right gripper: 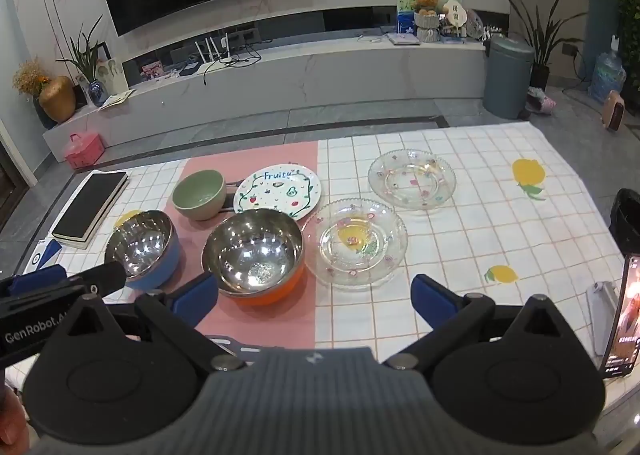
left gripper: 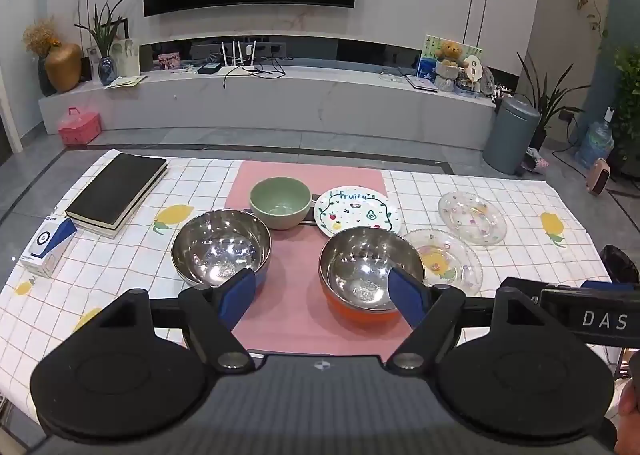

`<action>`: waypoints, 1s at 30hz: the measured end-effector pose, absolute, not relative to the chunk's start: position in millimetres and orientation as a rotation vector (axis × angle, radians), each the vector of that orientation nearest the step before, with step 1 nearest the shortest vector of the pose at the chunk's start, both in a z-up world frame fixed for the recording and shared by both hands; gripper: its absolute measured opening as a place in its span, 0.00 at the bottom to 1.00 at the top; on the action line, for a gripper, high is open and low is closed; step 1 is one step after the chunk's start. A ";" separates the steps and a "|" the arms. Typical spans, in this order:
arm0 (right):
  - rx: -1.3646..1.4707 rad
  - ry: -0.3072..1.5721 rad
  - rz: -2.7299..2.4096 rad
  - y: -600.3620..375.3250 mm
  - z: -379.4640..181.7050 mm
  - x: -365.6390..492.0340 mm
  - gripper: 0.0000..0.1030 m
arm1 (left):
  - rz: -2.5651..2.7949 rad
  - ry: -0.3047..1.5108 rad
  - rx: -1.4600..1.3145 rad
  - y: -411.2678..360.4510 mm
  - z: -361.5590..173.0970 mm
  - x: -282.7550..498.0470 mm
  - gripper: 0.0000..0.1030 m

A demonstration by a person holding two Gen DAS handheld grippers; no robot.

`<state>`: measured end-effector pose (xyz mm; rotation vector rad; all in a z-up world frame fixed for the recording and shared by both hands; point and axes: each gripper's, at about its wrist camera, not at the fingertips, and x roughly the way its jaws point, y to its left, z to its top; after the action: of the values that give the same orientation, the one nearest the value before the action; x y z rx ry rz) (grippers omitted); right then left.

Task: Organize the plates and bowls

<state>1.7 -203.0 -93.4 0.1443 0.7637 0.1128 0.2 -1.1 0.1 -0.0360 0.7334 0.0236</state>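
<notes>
On the pink mat (left gripper: 296, 311) stand a steel bowl with a blue outside (left gripper: 220, 247) (right gripper: 140, 241), a steel bowl with an orange outside (left gripper: 370, 267) (right gripper: 254, 249) and a green bowl (left gripper: 280, 201) (right gripper: 198, 193). Behind them lies a white "Fruity" plate (left gripper: 356, 211) (right gripper: 278, 191). Two clear glass plates sit to the right, one near (left gripper: 444, 261) (right gripper: 360, 241) and one far (left gripper: 472, 217) (right gripper: 412, 179). My left gripper (left gripper: 322, 293) hovers open above the mat before the steel bowls, holding nothing. My right gripper (right gripper: 314, 295) is open and empty before the near glass plate.
A black book (left gripper: 116, 189) (right gripper: 90, 207) and a small white-blue box (left gripper: 48, 245) lie at the table's left. A phone (right gripper: 624, 319) stands upright at the right edge. The checked cloth (right gripper: 500, 223) with lemon prints covers the table.
</notes>
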 end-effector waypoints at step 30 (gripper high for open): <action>0.165 0.787 0.122 -207.4 -93.4 -2.9 0.97 | -0.009 0.722 -0.092 -2.3 -0.8 -6.4 0.77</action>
<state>-2.9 -207.4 -93.4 0.1648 0.7874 0.1217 -6.4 -2.3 -0.8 -0.0917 0.7218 -0.0094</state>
